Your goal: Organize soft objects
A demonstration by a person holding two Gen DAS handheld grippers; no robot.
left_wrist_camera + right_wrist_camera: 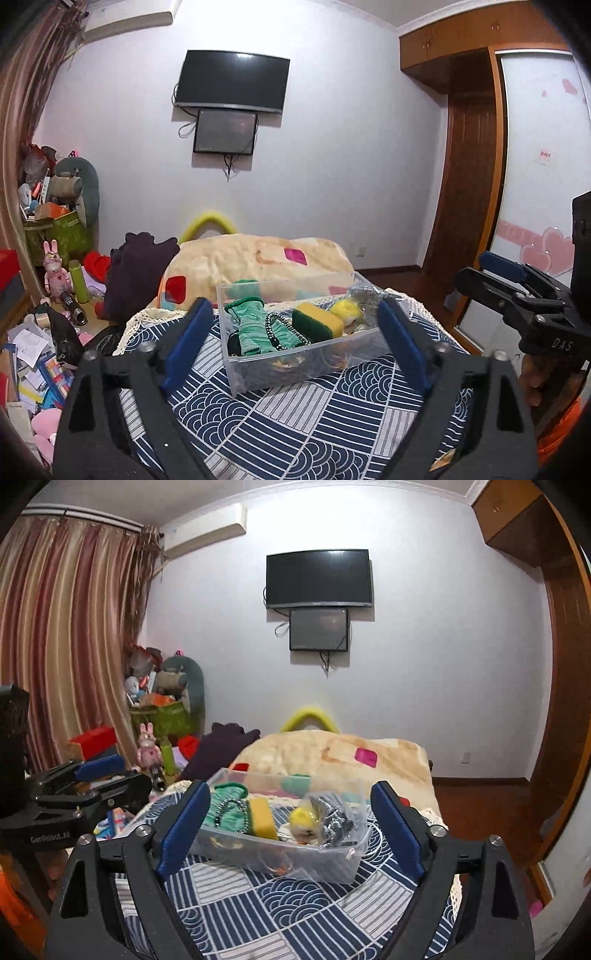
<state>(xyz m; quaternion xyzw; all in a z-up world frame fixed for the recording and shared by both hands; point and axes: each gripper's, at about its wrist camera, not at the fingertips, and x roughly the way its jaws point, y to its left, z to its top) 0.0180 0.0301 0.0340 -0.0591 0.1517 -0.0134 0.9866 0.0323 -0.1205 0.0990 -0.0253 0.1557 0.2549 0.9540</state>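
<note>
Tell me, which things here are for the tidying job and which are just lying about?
For the job:
clear plastic box
green knitted cloth
yellow-green sponge
yellow fluffy toy
crinkly bag

Just lying about:
wall TV
striped curtain
pink rabbit toy
cream blanket

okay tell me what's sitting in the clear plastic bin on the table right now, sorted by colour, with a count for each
In the clear bin:
Green knit items: 1
Black beaded string: 1
Yellow-and-green sponge: 1
Yellow plush toy: 1
Clear bag of dark items: 1
Total: 5 that I can tell apart
</note>
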